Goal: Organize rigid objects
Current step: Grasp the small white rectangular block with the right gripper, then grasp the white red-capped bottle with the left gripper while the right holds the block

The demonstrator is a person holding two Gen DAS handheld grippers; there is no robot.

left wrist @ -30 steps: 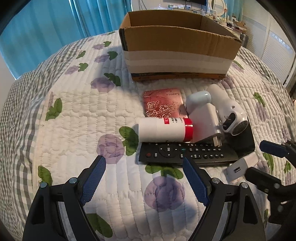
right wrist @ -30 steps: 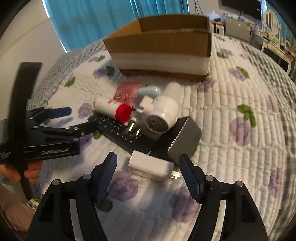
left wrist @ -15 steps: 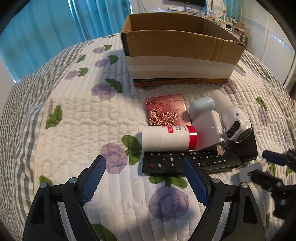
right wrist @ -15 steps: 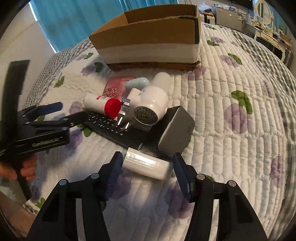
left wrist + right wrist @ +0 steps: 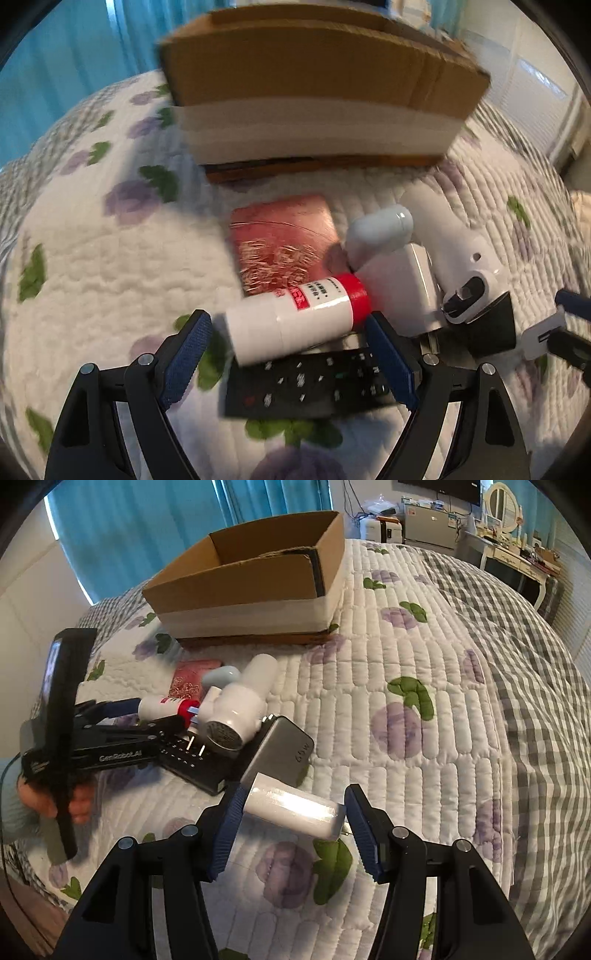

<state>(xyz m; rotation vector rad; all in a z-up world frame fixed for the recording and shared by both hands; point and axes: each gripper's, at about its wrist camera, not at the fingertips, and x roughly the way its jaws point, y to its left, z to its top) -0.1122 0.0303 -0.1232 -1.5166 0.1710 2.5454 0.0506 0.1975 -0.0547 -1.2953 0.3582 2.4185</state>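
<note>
Two tools are working the pile in front of the cardboard box (image 5: 251,590) on the bed (image 5: 424,738). We are grasping the white charger (image 5: 295,810) with the right tool (image 5: 293,830): both pads are touching its ends, and it is sitting just off the quilt, near side of the pile from the box. We are holding the left tool (image 5: 291,354) spread wide around the white bottle with the red cap (image 5: 295,314); the fingers (image 5: 184,354) are flanking it, and we cannot tell whether they are touching it. The bottle is lying on its side, partly resting on the black remote (image 5: 314,384), red cap pointing at the white plug adapter (image 5: 402,288).

Relative to the box: the pink embossed case (image 5: 284,240) is lying flat just in front of it, the pale blue capsule (image 5: 380,229) is sitting beside the case, the white hair dryer (image 5: 236,709) is lying over the remote's far end, and the grey power brick (image 5: 280,749) is leaning against the remote, just past our charger. The left view is motion-blurred.
</note>
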